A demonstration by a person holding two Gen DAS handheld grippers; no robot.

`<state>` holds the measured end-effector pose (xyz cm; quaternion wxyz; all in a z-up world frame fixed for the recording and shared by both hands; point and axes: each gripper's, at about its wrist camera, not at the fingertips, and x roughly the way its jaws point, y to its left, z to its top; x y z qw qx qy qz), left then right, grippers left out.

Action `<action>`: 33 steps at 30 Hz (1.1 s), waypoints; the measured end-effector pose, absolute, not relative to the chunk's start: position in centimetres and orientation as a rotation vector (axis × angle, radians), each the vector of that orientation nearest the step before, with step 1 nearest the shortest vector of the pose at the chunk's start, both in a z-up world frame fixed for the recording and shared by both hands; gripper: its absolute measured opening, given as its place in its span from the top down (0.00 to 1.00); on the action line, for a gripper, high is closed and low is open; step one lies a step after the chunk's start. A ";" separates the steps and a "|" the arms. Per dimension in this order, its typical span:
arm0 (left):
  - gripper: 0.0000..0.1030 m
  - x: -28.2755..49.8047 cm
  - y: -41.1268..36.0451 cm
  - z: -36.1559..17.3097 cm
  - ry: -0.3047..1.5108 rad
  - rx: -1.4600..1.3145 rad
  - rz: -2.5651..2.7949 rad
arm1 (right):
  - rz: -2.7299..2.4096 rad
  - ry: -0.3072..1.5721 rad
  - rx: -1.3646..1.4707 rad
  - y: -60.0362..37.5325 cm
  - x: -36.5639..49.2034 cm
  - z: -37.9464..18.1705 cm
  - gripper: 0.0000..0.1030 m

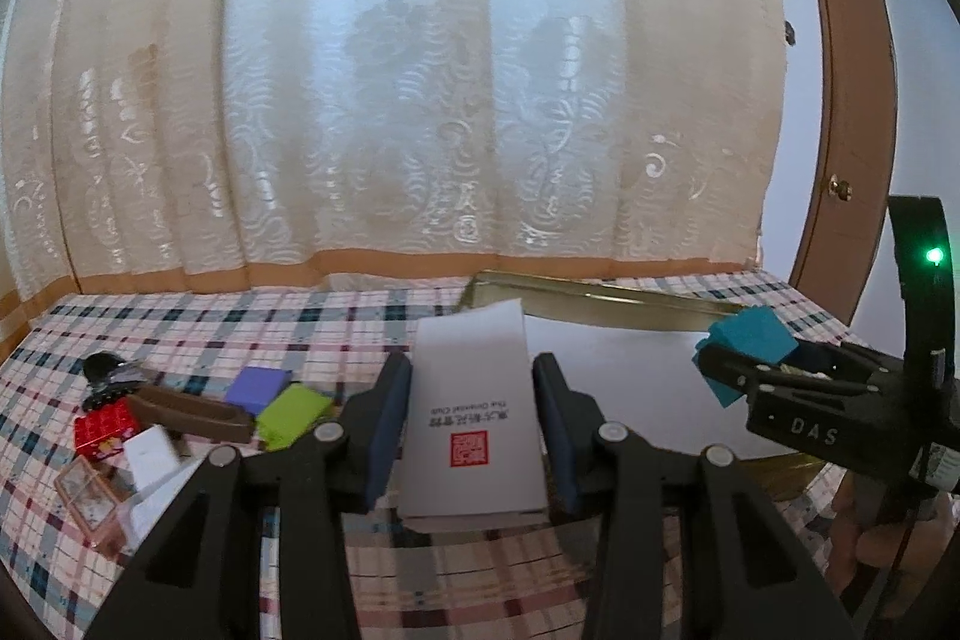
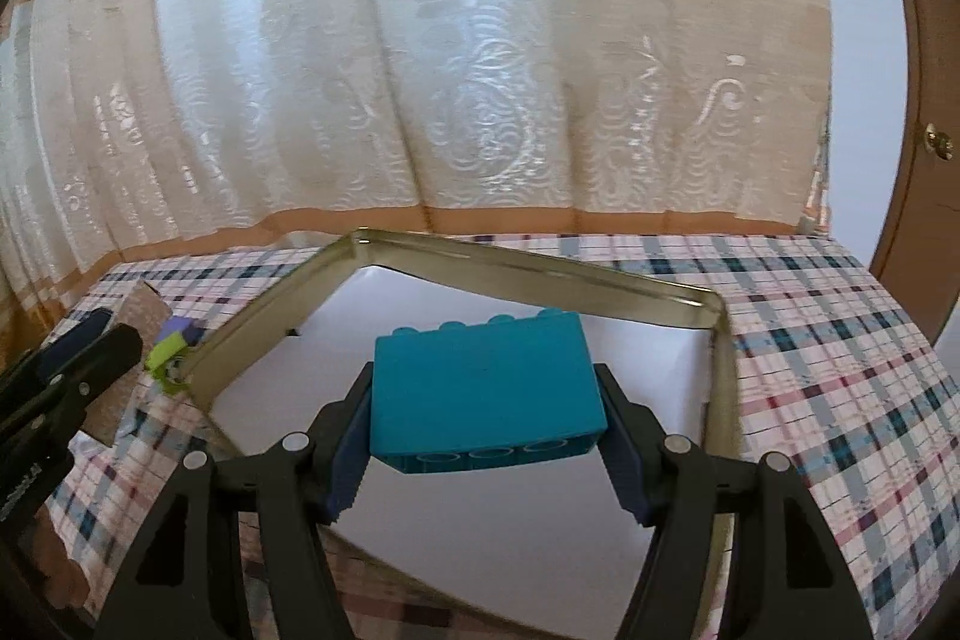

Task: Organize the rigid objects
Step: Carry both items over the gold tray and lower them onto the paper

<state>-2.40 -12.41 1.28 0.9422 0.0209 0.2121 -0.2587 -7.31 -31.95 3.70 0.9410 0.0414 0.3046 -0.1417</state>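
Hovering mid-frame over the gold tray (image 2: 534,274), the right gripper (image 2: 486,430) clamps a teal brick (image 2: 483,394); released tilted, it could tumble. At lower centre, the left gripper (image 1: 471,427) pinches a white box (image 1: 474,418), risking collision.

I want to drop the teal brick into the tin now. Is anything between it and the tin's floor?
Nothing visible. The teal brick, clamped in the right gripper, hangs over the gold tin, whose white floor looks bare beneath it. The left gripper holds its white box at the tin's left edge.
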 end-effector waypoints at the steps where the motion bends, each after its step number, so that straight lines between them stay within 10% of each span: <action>1: 0.59 -2.5 -12.8 1.3 0.432 0.046 -0.533 | -0.301 0.625 0.084 -32.3 -7.4 3.6 0.34; 33: 0.59 -2.7 -23.5 -0.4 0.474 0.166 -0.606 | -0.429 0.710 0.072 -36.1 -7.2 1.8 0.33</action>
